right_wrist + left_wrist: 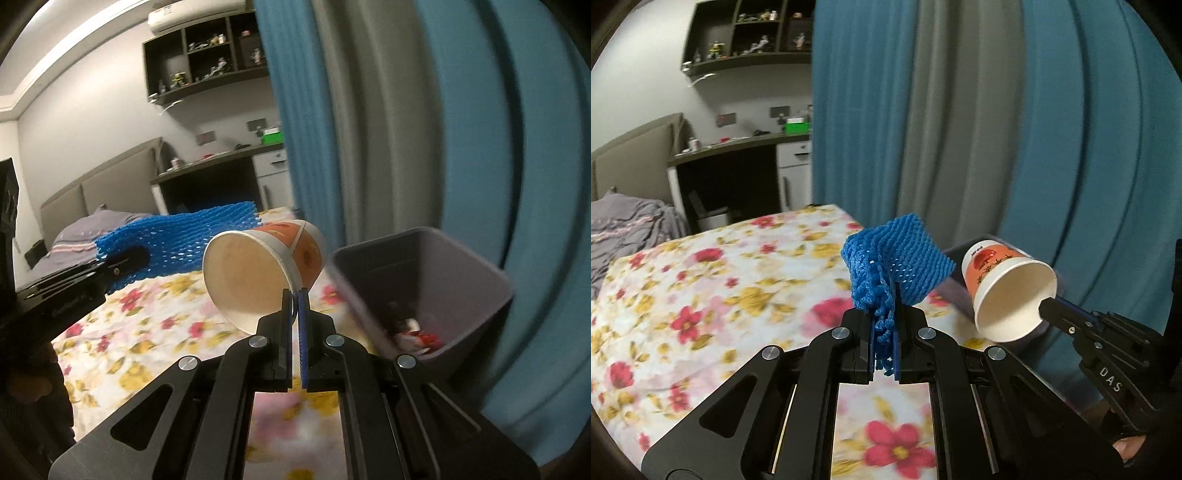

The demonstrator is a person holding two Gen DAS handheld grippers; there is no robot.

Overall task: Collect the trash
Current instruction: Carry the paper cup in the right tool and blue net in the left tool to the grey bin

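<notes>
My left gripper [883,314] is shut on a blue foam net [894,264] and holds it above the flowered bed [701,295]. The left gripper [122,264] and its net [177,240] also show at the left of the right wrist view. My right gripper [294,295] is shut on the rim of a white and orange paper cup [258,273], held on its side above the bed. The cup [1008,291] and the right gripper [1049,306] show in the left wrist view too. A grey bin [450,269] with some trash inside stands just right of the cup.
Blue and grey curtains [960,110] hang close behind the bin. A grey pillow and blanket [624,225] lie at the bed's head. A desk [738,147] and wall shelves [750,33] stand at the far wall.
</notes>
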